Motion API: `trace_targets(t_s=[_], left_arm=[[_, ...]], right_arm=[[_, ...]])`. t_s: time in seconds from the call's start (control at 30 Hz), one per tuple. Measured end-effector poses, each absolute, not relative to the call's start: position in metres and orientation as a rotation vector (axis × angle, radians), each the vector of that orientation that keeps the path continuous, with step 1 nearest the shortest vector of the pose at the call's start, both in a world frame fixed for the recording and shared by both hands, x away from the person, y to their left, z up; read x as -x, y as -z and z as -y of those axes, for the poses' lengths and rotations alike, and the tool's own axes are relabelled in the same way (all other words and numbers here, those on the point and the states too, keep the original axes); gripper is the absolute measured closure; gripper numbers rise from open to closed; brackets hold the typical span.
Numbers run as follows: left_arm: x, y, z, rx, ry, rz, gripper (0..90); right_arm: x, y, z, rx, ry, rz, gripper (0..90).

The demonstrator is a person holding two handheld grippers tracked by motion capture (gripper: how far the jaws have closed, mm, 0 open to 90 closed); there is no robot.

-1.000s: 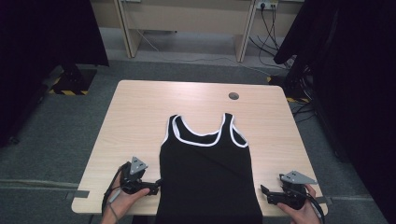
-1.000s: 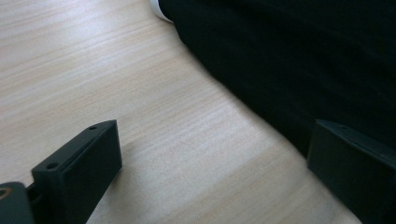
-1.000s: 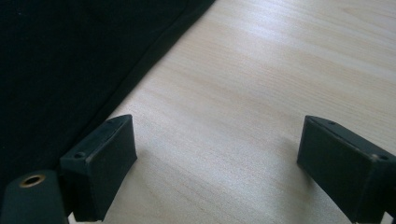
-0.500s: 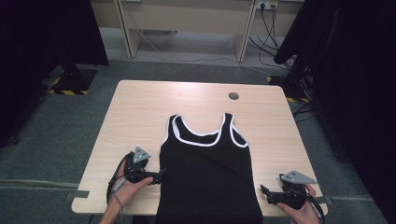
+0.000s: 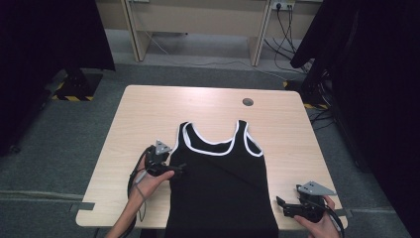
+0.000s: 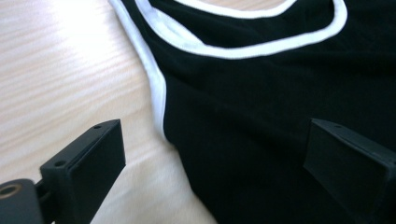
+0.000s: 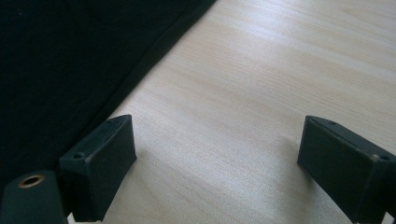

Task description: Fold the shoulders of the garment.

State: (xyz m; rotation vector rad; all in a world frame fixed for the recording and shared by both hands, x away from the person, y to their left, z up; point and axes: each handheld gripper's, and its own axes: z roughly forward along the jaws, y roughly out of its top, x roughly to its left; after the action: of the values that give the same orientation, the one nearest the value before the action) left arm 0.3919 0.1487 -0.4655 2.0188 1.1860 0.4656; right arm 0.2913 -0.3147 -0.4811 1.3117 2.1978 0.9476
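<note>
Straddling the side seam of the black tank top (image 6: 261,140), the left gripper (image 6: 215,158) holds its jaws wide apart: one jaw over bare wood, the other over dark cloth, with the white-trimmed armhole just ahead of them. Nothing is clamped. The right gripper (image 7: 217,154) likewise stands with jaws spread, both over the counter (image 7: 261,93), the garment's straight edge just beside its near jaw.

Risk, as judged: closing here, the left jaws may catch one layer alone, or nip the trim and let it slip, so that the cloth bunches instead of lifting cleanly; a pull from one side, with the right gripper unengaged, would skew the top, whose hem already hangs over the near edge.

Change from the earlier frames: the left gripper (image 5: 166,168) has travelled forward along the garment's side toward the armhole; the right gripper (image 5: 292,208) has stayed in place.
</note>
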Motion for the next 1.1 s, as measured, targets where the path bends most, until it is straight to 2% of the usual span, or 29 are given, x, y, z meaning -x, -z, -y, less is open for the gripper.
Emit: trace_targets(t_s=[1.1], left_arm=[[-0.491,0.469,-0.120,-1.995,-0.532,-1.319,14.0]], right_arm=[[-0.292,0.482,0.315,-1.302,-0.956,-2.201,11.4]])
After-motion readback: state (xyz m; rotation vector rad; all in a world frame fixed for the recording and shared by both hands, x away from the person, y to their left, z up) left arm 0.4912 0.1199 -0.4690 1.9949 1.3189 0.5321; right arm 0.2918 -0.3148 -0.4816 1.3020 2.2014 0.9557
